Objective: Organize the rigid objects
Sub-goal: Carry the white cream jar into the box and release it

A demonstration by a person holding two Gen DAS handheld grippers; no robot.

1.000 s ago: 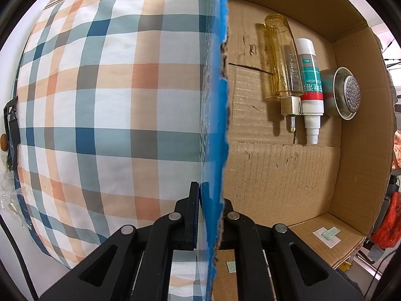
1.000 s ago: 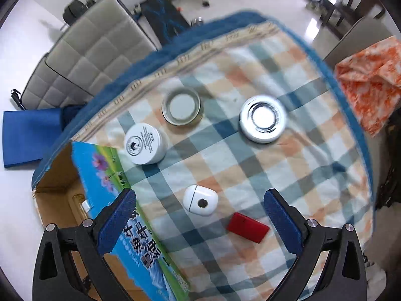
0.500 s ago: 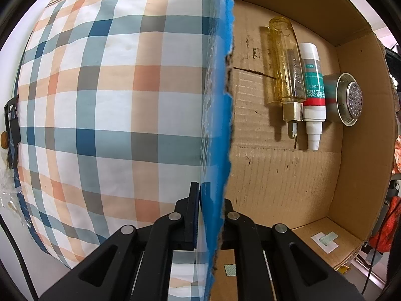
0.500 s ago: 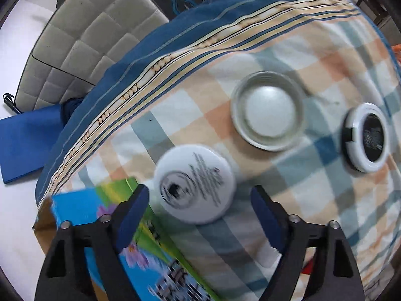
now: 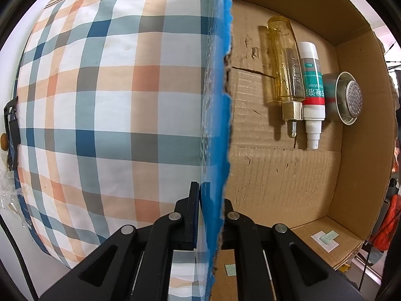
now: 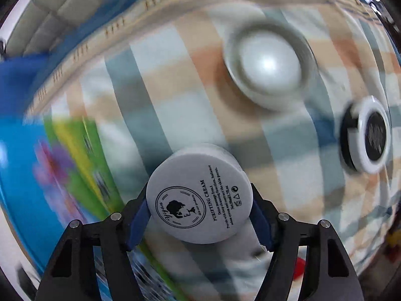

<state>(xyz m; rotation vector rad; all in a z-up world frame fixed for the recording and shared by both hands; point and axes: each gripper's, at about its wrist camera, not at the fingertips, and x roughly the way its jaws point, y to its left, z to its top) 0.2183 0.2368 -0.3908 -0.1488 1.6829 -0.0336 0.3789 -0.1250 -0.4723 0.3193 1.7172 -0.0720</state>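
My right gripper is shut on a white cream jar with black print on its lid, held just above the plaid cloth. A silver-lidded jar and a white ring-shaped compact with a black centre lie farther right on the cloth. My left gripper is shut on the blue-printed wall of a cardboard box. Inside the box lie a yellow glass bottle, a white spray bottle with a teal label and a metal tin.
The box's printed outer side shows at the left of the right wrist view. A padded grey chair stands beyond the table's far edge. The plaid cloth fills the left of the left wrist view. A small red object lies lower right.
My right gripper has come down over the white cream jar, closed on it and lifted it slightly. The left gripper has kept its hold on the box wall, with the view shifting slightly.
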